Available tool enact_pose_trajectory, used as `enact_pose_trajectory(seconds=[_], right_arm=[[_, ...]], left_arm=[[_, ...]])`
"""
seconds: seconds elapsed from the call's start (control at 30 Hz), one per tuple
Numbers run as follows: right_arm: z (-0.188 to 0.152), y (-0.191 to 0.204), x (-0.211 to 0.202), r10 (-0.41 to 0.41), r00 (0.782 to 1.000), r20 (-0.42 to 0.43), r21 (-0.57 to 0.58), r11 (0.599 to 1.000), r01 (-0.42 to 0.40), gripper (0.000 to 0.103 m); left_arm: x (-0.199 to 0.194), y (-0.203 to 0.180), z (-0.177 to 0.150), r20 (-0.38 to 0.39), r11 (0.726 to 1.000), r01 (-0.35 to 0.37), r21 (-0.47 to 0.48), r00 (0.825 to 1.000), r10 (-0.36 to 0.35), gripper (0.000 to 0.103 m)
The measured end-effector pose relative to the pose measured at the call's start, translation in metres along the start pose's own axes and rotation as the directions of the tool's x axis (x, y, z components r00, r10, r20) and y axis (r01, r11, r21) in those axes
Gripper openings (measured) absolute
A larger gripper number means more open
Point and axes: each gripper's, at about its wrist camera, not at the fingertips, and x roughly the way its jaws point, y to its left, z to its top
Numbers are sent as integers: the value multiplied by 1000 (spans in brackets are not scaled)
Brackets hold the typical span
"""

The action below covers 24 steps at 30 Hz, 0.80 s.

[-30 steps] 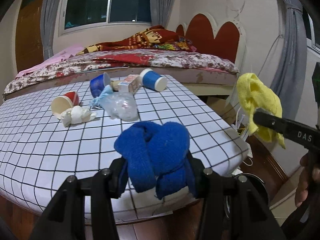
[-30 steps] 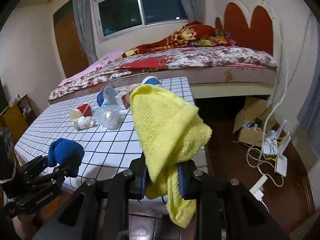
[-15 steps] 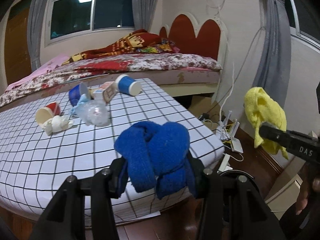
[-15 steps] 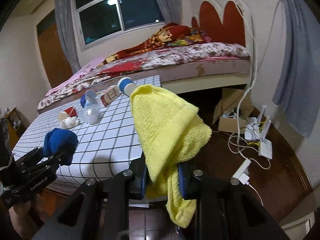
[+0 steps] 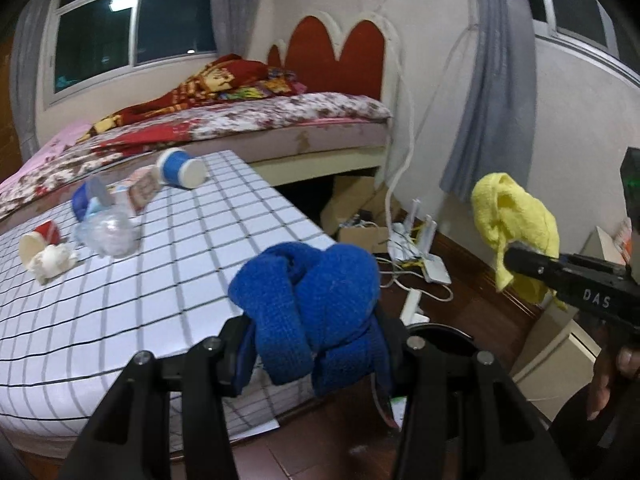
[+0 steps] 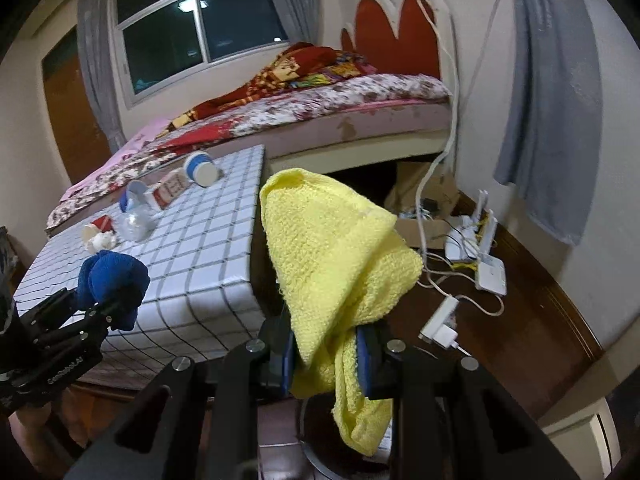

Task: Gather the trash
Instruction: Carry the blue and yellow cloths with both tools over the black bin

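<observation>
My left gripper (image 5: 314, 354) is shut on a blue cloth (image 5: 308, 300), held past the right edge of the checked table (image 5: 120, 300). My right gripper (image 6: 326, 354) is shut on a yellow cloth (image 6: 332, 248), held over the floor right of the table. Each shows in the other view: the blue cloth (image 6: 112, 276) and the yellow cloth (image 5: 514, 220). On the table lie a blue paper cup (image 5: 180, 168), a small carton (image 5: 144, 190), a crumpled clear plastic bag (image 5: 108, 234), a red cup (image 5: 38, 238) and a crumpled white paper (image 5: 52, 262).
A dark round bin rim (image 5: 444, 338) shows on the floor below the grippers. A bed (image 5: 240, 120) stands behind the table. Cables, a router (image 6: 490, 272) and a cardboard box (image 6: 424, 188) lie on the floor by the wall.
Both grippers have swung to the right, away from the table and over the floor, each still holding its cloth. The trash on the table has not moved.
</observation>
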Motion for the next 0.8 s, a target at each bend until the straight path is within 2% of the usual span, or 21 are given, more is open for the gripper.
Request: enact_pose_trajectory(seconds=[0.4,0.6,0.8], right_arm=[[-30,-44,-6,-67,996,-53,48,996,69,26],[-45,-60,0,-74,992,-103,47,996,79,28],[-64,-77,18,-75,981,-178,40,996,83,28]], left_arm=[[23,-52,-9,-61,993,97,67,994,-93,49],[38,-63,-18,-86,986,150,69,986,-144,49],[63,-74,-33,-147,984,167,62,977,-157,49]])
